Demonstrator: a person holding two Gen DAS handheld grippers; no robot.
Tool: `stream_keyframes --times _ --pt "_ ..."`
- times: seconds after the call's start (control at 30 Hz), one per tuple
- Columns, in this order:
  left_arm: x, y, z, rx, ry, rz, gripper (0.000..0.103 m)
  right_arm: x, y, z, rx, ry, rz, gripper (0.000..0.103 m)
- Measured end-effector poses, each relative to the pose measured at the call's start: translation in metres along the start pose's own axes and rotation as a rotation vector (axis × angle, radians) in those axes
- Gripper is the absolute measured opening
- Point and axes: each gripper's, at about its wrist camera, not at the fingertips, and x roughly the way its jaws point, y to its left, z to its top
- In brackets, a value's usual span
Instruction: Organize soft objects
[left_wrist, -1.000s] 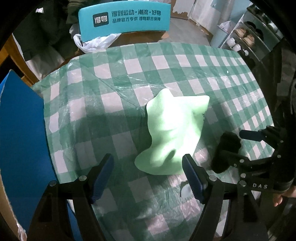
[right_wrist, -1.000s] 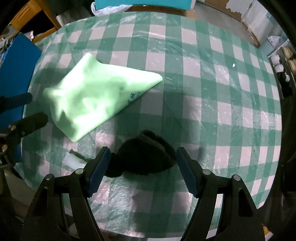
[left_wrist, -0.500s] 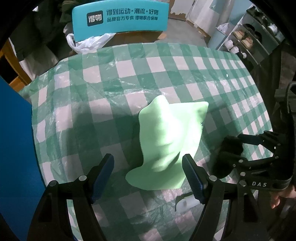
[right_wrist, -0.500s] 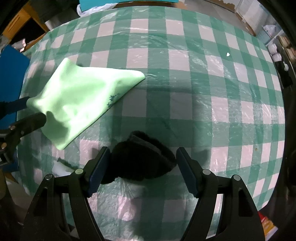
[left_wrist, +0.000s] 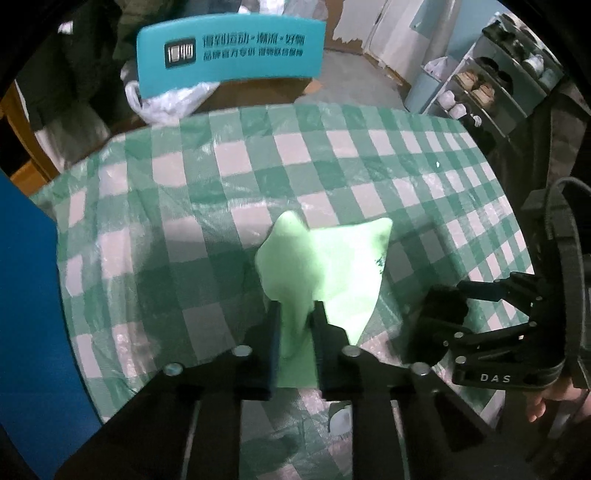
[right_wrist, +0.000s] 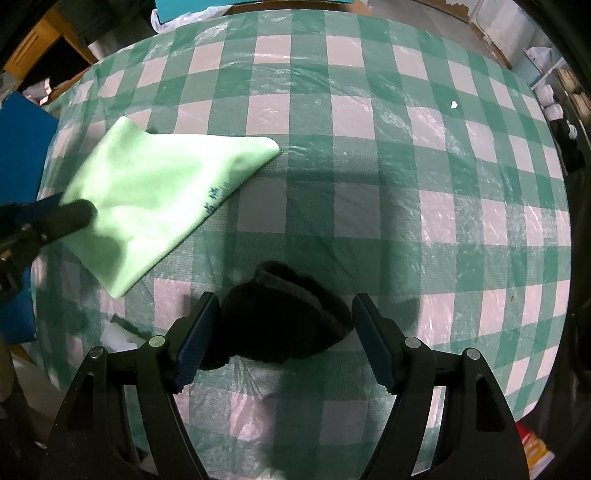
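Note:
A light green cloth (left_wrist: 332, 266) lies on the green checked table. My left gripper (left_wrist: 295, 317) is shut on its near corner; the rest spreads away from the jaws. The cloth also shows in the right wrist view (right_wrist: 159, 192), with the left gripper's finger (right_wrist: 70, 218) pinching its left edge. A black fuzzy soft object (right_wrist: 280, 321) lies between the wide-open jaws of my right gripper (right_wrist: 284, 332), which do not press it. In the left wrist view the black object (left_wrist: 439, 314) sits at the right gripper's tips.
The round table (right_wrist: 406, 147) wears a green-and-white checked cloth under clear plastic. A blue panel (left_wrist: 26, 314) stands at its left edge. A teal chair back (left_wrist: 229, 48) is behind the table. A small white scrap (right_wrist: 118, 336) lies near the front edge.
My left gripper has closed on the green cloth's near corner; it was open before. The right gripper has stayed open around the black object.

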Motion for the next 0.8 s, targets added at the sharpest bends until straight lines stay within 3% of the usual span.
stream_keyframes --times 0.33,0.53,0.8 --pt "-0.027 -0.015 0.0 0.04 -0.053 -0.036 0.007 0.001 -0.005 -0.007 -0.002 -0.001 -0.01 0.075" --pt "-0.011 -0.007 -0.005 0.005 0.008 -0.118 0.007 -0.004 0.0 -0.01 -0.002 -0.009 -0.012 0.075" --pt "-0.002 -0.025 -0.014 0.045 0.034 -0.149 0.007 -0.014 -0.006 -0.017 0.016 -0.028 -0.009 0.076"
